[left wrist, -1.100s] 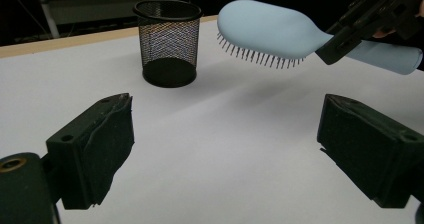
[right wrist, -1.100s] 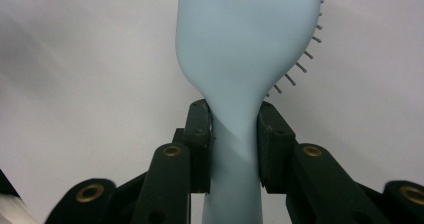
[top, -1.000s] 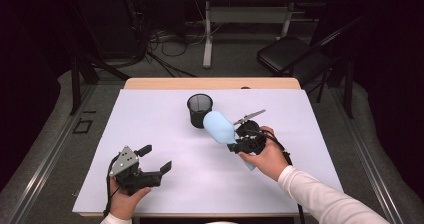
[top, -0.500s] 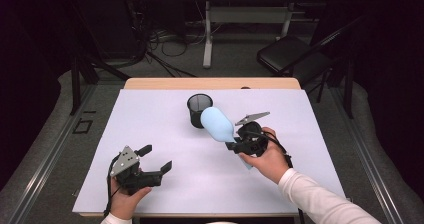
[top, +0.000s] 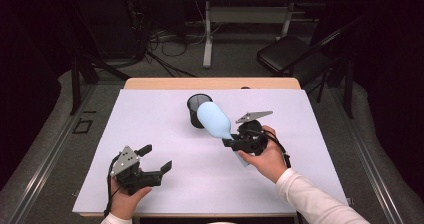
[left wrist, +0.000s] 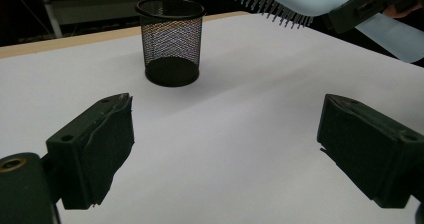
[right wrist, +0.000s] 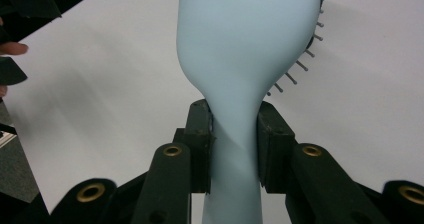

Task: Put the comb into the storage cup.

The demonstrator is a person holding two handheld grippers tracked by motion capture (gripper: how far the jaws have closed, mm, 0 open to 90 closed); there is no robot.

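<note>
On the white table (top: 150, 114), right of centre, the right gripper (top: 231, 143) holds a pale blue hairbrush (top: 214, 119) by its neck. Jaws clamped on the handle from both sides; in the right gripper view the pads press the narrow part of the brush (right wrist: 250, 49) just below the head. Handle end sticks out behind the hand (top: 265, 156). Brush lifted clear of the table, head tilted up and away from the person, bristles (left wrist: 270, 6) facing down and to the side.

Brush head overlaps the mesh cup (top: 198, 109) in the high view, at or just above its rim; whether it touches the rim I cannot tell. Cup upright, black, near the table's far middle. From the left gripper view the cup (left wrist: 172, 41) looks empty, with the brush above and to one side of it.

Left gripper (top: 155, 160) low at the near left edge, well apart from cup and brush. Jaws spread wide, nothing between them, bare table beneath.
</note>
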